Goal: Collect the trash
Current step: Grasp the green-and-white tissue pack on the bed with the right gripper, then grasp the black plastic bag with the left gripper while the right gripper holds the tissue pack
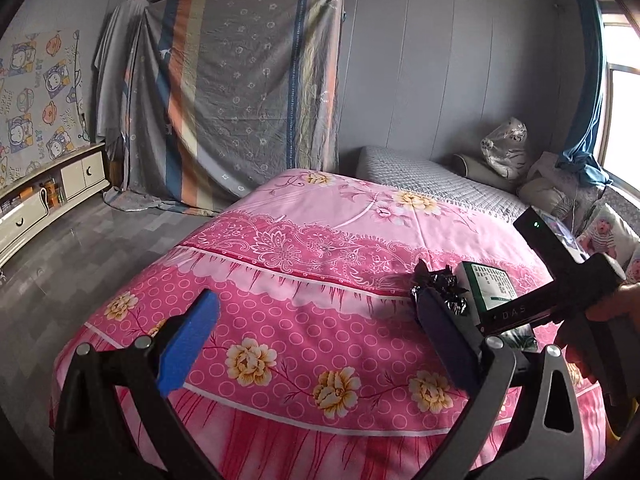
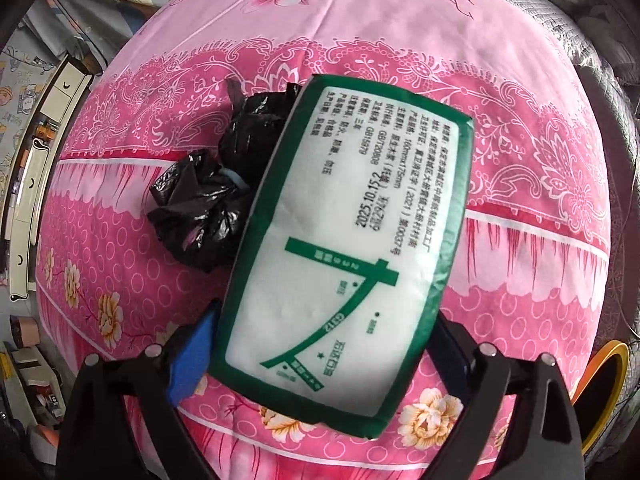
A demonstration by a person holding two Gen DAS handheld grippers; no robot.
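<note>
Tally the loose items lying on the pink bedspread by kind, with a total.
Black plastic bag bundles: 1, tied in two lumps, possibly two bags
Green-and-white tissue packs: 1
Total: 2
Both lie on the bedspread; the pack overlaps the bundle's edge and sits between the right gripper's fingers.

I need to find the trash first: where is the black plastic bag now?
The black plastic bag lies on the pink bedspread, touching the left edge of the green-and-white tissue pack in the right wrist view.
</note>
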